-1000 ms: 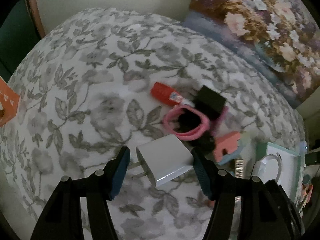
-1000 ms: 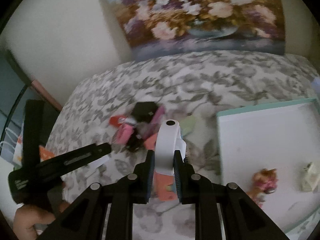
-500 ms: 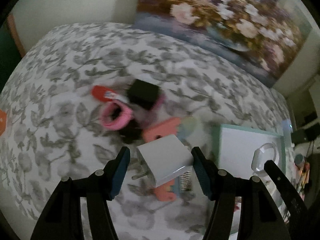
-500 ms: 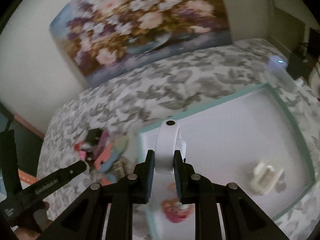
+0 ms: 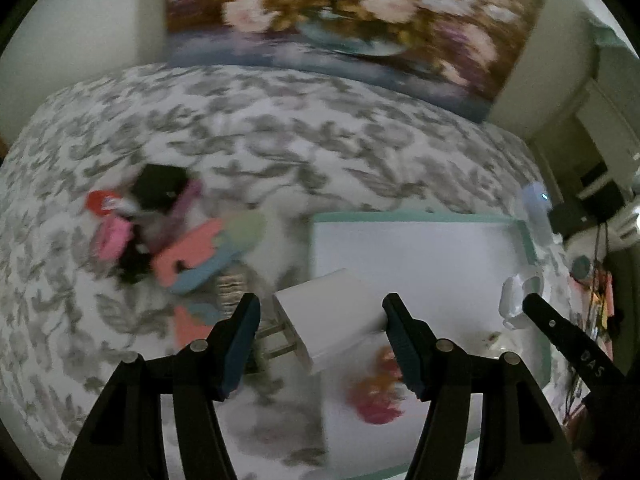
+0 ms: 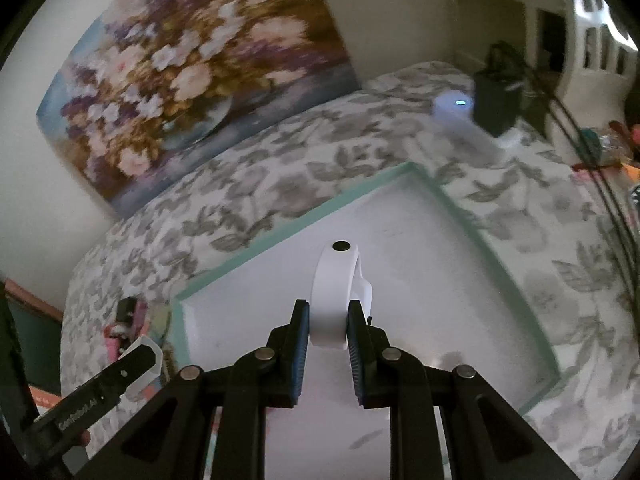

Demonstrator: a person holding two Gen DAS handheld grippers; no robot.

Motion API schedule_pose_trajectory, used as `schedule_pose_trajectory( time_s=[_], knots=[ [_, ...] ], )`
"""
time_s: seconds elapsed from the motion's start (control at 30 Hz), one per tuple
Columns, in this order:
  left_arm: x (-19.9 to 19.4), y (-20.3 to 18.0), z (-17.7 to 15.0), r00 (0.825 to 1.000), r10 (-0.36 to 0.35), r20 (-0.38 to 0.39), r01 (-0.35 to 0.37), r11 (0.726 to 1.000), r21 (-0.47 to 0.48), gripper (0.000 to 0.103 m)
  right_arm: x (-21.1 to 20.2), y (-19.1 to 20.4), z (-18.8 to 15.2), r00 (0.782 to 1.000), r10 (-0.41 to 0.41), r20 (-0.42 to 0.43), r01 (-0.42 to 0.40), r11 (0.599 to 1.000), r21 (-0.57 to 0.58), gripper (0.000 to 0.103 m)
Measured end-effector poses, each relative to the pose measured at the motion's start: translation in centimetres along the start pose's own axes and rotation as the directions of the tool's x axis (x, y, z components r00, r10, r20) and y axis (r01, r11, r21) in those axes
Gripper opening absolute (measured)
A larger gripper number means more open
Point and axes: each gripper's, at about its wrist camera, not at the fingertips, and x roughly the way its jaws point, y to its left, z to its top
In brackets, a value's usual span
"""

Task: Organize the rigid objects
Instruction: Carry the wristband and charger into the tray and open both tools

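Left gripper (image 5: 320, 326): jaws part spread, pinching the white charger (image 5: 330, 320) across its body, right pad on its far face, prongs pointing at the left pad.
Right gripper (image 6: 327, 322): pressed together on the white band (image 6: 334, 292), pads on both flat sides.
Charger look: white cube, glossy, two metal prongs; tilted, held in the air over the left edge of the tray (image 5: 400, 218).
Band look: smooth white loop standing upright out of the jaws, a dark round dot on its top end, a small white tab at its right side; held over the middle of the tray.
Change, left view: a second ago the charger hung over bare floral bedcover (image 5: 280, 120) with the pile straight ahead; now the pile (image 5: 172, 236) lies off to the left and the tray fills the right half.
Change, right view: the band was over the bedcover beside the tray's left edge; it is now well inside the tray.
Tray: shallow, white floor, mint-green rim, lying flat on the bedcover.
Tray contents: a blurred pink and orange item (image 5: 376, 396) near its near-left corner; more cannot be made out.
Pile: black block, red tube, pink ring, coral and blue flat pieces, touching one another, left of the tray.
Bedcover's far edge: a flower painting (image 6: 188, 68) leans on the wall.
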Motion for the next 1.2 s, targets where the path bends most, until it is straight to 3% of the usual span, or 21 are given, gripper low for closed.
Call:
schedule_pose_trajectory(
  time_s=[0.43, 0.8, 1.2],
  knots=[
    [2.3, -6.4, -0.3, 1.0, 0.03, 0.001, -0.03, 0.988, 0.152, 0.065, 0.2, -4.1, 0.3, 0.999, -0.046, -0.007, 0.047, 0.998, 0.048, 0.02],
    [3.5, -7.0, -0.8, 0.999, 0.016, -0.04, -0.01, 0.988, 0.153, 0.065, 0.6, -4.2, 0.3, 0.997, -0.07, -0.021, 0.071, 0.997, 0.043, 0.021],
    [1.9, -6.7, 0.0, 1.0, 0.023, -0.015, -0.02, 0.989, 0.146, 0.068, -0.1, -3.2, 0.4, 0.996, -0.089, -0.027, 0.089, 0.996, 0.007, 0.022]
  ],
)
